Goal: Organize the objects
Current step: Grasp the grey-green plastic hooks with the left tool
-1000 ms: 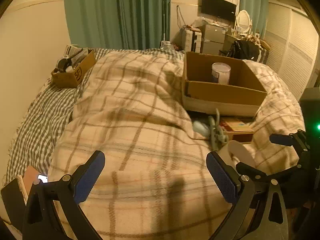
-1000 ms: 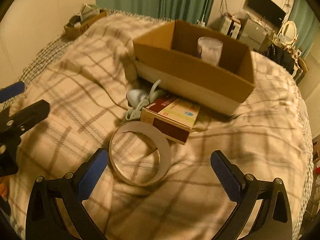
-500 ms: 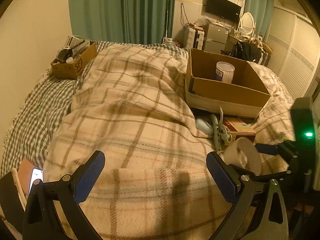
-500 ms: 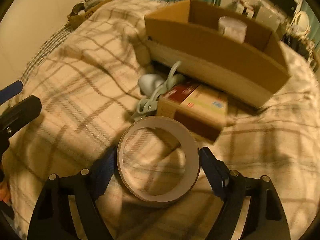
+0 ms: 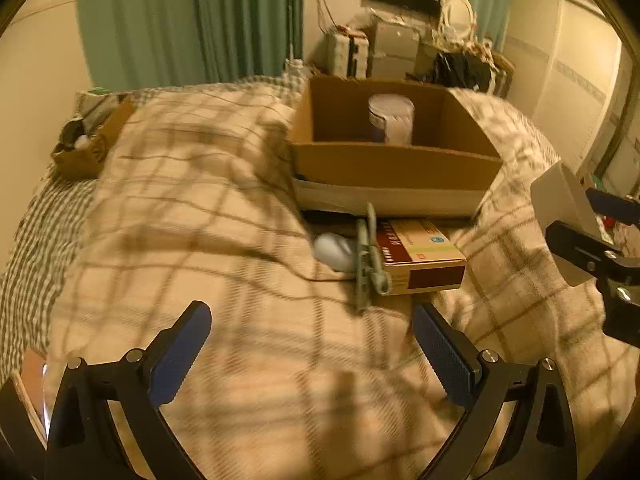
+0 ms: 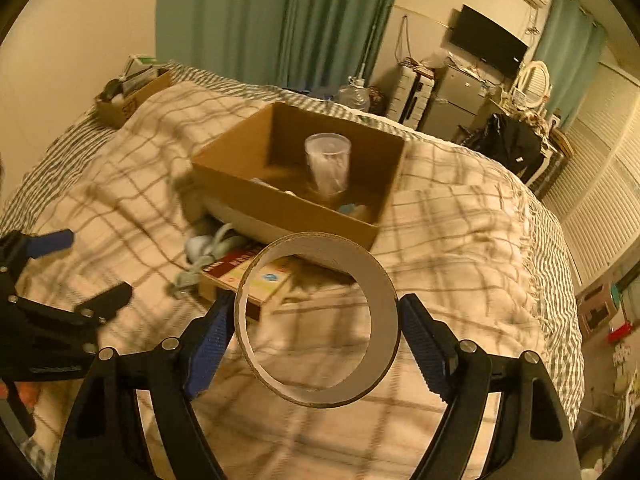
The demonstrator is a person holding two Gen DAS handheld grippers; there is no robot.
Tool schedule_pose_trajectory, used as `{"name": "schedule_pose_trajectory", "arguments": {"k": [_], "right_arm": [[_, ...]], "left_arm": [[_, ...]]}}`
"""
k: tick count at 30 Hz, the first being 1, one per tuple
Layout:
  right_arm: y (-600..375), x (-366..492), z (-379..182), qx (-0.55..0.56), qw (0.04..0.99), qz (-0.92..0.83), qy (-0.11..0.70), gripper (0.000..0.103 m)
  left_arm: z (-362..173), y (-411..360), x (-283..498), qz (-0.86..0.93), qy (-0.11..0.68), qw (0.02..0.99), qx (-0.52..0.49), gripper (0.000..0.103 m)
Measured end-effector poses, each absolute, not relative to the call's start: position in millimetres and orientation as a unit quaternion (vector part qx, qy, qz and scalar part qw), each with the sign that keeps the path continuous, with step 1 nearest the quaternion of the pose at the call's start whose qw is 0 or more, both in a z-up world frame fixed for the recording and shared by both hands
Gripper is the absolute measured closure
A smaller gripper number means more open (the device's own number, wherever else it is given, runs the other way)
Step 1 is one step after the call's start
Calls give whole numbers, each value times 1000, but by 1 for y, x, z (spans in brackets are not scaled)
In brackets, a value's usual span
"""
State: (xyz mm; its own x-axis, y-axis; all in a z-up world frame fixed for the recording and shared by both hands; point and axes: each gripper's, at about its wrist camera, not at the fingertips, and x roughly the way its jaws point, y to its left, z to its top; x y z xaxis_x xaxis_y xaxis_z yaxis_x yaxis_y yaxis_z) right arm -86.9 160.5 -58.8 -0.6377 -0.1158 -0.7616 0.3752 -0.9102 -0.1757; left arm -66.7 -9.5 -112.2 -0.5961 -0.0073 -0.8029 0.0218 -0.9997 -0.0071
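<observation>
My right gripper [image 6: 316, 344] is shut on a cardboard tape ring [image 6: 382, 288] and holds it in the air above the plaid blanket; the ring also shows at the right edge of the left wrist view [image 5: 560, 208]. My left gripper [image 5: 312, 354] is open and empty over the blanket. An open cardboard box [image 5: 394, 168] [image 6: 280, 196] holds a clear plastic container [image 5: 391, 118] [image 6: 328, 164]. In front of the box lie a red-and-tan carton [image 5: 420, 254] [image 6: 256, 276], a grey-green clamp [image 5: 370, 258] and a pale blue object [image 5: 334, 250].
A plaid blanket [image 5: 208, 208] covers the bed. A small box of clutter [image 5: 92, 140] [image 6: 132, 92] sits at the far left of the bed. Green curtains, a TV and cluttered furniture stand behind. A phone [image 5: 34, 380] lies at the near left edge.
My right gripper has closed on the tape ring and lifted it off the blanket, tilting upward. My left gripper has moved closer to the box and carton.
</observation>
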Motion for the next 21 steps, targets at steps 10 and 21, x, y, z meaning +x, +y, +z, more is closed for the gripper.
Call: {"name": "schedule_pose_trajectory", "arguments": {"k": [10,21], "right_arm": [[170,-107,-84,415,162,-884,144,22],[178,-115,-94,424,179,-880,115,22]], "left_arm": [[-155,16,-105,-859,-48,3,510,42],[-179,40,-134,-835,-86,-29,543,80]]}}
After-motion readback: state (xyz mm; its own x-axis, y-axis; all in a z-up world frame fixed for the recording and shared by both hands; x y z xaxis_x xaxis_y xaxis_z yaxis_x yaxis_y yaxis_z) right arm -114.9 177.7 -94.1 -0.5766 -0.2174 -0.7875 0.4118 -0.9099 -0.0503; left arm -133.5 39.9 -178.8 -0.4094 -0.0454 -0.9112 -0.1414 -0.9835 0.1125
